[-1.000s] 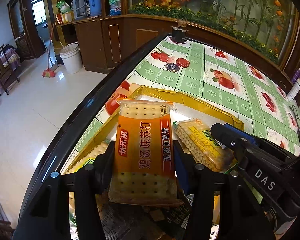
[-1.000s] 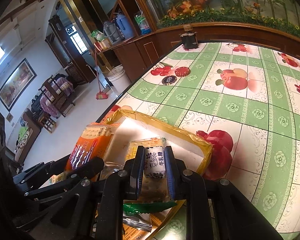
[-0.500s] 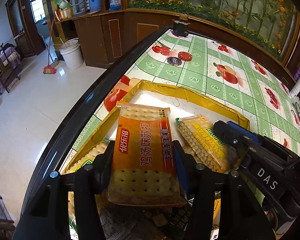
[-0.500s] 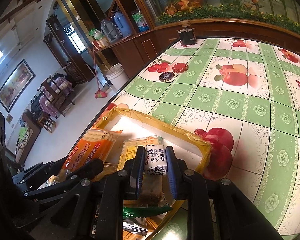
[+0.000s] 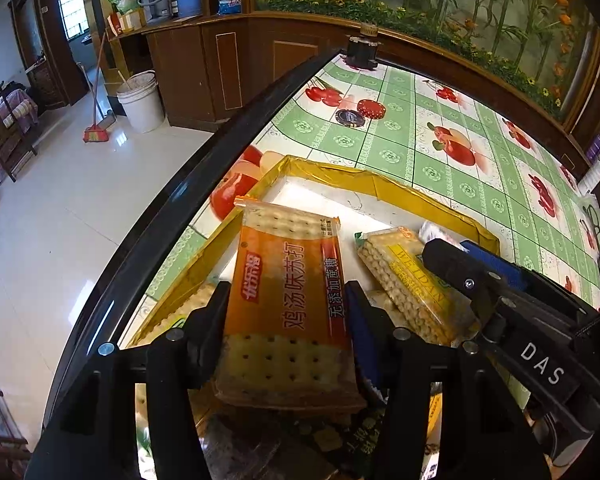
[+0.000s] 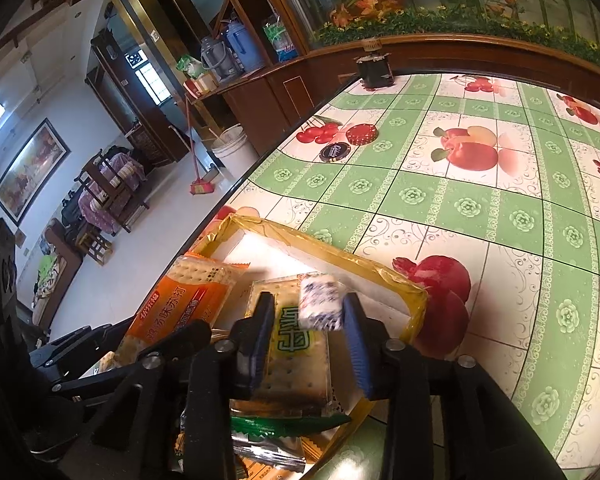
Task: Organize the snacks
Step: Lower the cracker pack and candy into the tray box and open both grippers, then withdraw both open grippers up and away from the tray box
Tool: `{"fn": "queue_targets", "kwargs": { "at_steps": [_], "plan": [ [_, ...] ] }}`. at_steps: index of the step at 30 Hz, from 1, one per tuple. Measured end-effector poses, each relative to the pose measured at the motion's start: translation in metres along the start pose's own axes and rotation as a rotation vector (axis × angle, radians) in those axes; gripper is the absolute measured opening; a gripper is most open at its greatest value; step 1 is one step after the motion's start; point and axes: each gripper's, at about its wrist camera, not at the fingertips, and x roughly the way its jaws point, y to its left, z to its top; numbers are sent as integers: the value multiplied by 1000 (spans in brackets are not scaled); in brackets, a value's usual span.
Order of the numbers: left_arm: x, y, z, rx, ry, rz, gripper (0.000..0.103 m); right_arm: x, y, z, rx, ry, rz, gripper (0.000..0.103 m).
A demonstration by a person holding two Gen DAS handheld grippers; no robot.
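The right gripper (image 6: 308, 320) has its blue-padded jaws opening, and a small white wrapped sweet with dark blue print (image 6: 320, 306) sits in the gap between them, blurred, leaning toward the right pad; whether it touches that pad cannot be told. Directly beneath it, inside the shallow white box with yellow-taped rim (image 6: 380, 270), lies a clear-wrapped cracker pack with a yellow-and-green label (image 6: 298, 354), flat and pointing away from the camera.

The left gripper (image 5: 286, 312) pinches an orange plastic pack of square soda crackers with red Chinese lettering (image 5: 288, 300), both pads pressed against its long sides. The pack stands tilted, its clear top end raised over the box interior and its lower end cut off behind the fingers.

Right of it in the left wrist view, a yellow-labelled pack of round-edged biscuits (image 5: 410, 280) lies slanted in the box, its near end covered by the right gripper's black body. More wrappers fill the near part of the box, too dark and overlapped to identify.

The box sits at the near left edge of the table with a green-checked, fruit-printed cloth (image 6: 480, 200). Far off on the cloth lie a round red lid (image 6: 362, 134) and a round black lid (image 6: 334, 151), just beside each other.
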Motion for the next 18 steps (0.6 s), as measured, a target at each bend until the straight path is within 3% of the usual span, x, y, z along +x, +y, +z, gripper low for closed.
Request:
{"fn": "queue_targets", "kwargs": {
  "at_steps": [4, 8, 12, 18],
  "plan": [
    [-9, 3, -8, 4, -15, 22, 71, -7, 2, -2, -3, -11, 10, 51],
    [-21, 5, -20, 18, -49, 38, 72, -15, 4, -6, -3, -23, 15, 63],
    [-43, 10, -32, 9, -107, 56, 72, -28, 6, -10, -2, -33, 26, 65],
    [-78, 19, -50, -24, -215, 53, 80, -57, 14, -20, -24, -73, 54, 82]
  ]
}}
